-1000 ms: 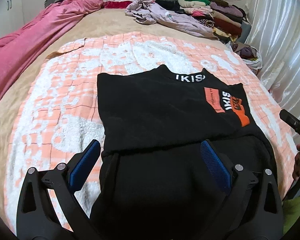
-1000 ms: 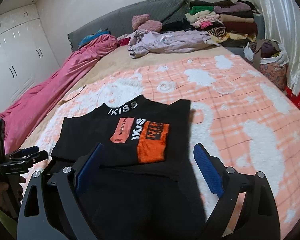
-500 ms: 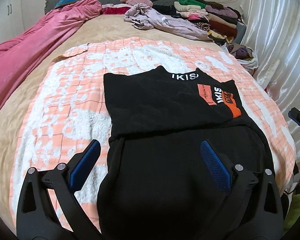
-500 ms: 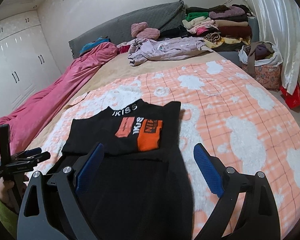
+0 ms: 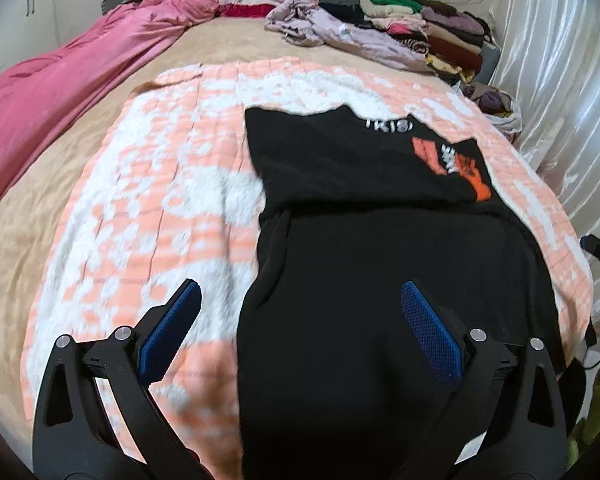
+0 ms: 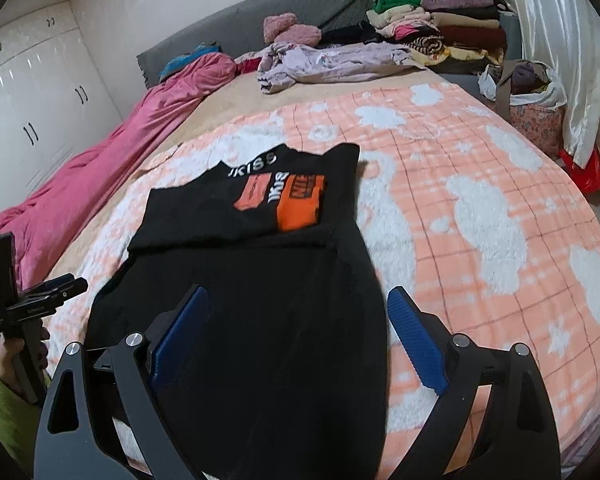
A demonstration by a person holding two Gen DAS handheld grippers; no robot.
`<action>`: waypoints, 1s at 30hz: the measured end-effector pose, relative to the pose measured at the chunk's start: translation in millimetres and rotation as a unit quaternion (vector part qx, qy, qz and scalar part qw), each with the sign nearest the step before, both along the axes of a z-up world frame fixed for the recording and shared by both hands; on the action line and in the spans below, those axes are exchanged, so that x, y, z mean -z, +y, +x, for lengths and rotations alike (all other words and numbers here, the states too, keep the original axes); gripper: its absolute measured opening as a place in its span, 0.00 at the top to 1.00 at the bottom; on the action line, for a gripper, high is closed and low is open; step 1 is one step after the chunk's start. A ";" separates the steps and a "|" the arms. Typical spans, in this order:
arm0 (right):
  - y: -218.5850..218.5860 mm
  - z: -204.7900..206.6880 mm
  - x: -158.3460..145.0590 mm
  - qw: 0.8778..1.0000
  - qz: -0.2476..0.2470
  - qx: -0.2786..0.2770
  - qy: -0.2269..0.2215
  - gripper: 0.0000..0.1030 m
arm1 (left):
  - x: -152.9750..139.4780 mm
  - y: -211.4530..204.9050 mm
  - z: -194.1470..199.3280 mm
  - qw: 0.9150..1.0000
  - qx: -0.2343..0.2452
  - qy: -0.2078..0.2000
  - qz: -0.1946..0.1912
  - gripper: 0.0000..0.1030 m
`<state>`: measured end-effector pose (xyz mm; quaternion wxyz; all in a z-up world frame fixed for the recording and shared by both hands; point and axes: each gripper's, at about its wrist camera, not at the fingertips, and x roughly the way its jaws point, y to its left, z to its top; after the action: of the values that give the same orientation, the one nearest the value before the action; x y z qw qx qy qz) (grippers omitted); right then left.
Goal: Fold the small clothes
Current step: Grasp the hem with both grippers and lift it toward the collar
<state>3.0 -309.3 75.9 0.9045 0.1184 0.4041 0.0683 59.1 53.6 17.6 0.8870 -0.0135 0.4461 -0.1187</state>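
Garment: I see the black top (image 5: pixel 379 264) lying on the orange-and-white blanket (image 5: pixel 160 208), its upper part folded down so the orange print (image 6: pixel 300 200) faces up.
Left gripper (image 5: pixel 300 332): jaws spread wide, empty, held above the garment's left hem edge.
Right gripper (image 6: pixel 296 340): jaws likewise wide apart, holding nothing, above the lower black cloth.
Surroundings: pink duvet (image 5: pixel 72 76) along the bed's left side; a lilac garment (image 6: pixel 331 60) and a stack of folded clothes (image 6: pixel 439 24) at the head end.
Obstruction: nothing lies on the top.
Right view only: white wardrobe (image 6: pixel 32 92), a bag of clothes (image 6: pixel 527 96), and a hand (image 6: pixel 16 360) gripping the left tool's handle.
Left view only: the print looks smeared, probably blur.
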 end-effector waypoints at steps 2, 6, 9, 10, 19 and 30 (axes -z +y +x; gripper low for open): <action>1.0 -2.4 0.3 1.000 -0.010 -0.005 0.007 0.12 | 4.5 4.2 -6.5 1.000 0.000 0.006 0.008 0.09; 3.0 -12.5 2.9 0.999 -0.029 -0.011 0.020 0.12 | 14.0 14.1 -19.7 1.000 0.002 0.022 0.008 0.09; 0.9 -21.8 9.7 0.999 -0.027 -0.014 0.035 0.12 | 20.4 19.2 -28.8 1.000 0.006 0.028 0.009 0.09; 0.7 -25.6 13.5 0.999 -0.028 -0.015 0.043 0.12 | 22.3 20.1 -31.7 0.999 0.007 0.029 0.010 0.09; -6.8 -56.9 47.1 0.994 -0.018 -0.017 0.110 0.12 | 47.7 24.2 -59.4 0.998 0.013 0.056 -0.002 0.09; -0.8 -75.6 76.9 0.989 -0.021 -0.031 0.144 0.29 | 60.7 22.2 -72.4 0.997 0.011 0.072 -0.015 0.16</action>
<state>-72.6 -310.1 -1.0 0.8368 0.0955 0.5345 0.0699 -13.4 75.8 -43.1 0.8506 -0.0308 0.5074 -0.1343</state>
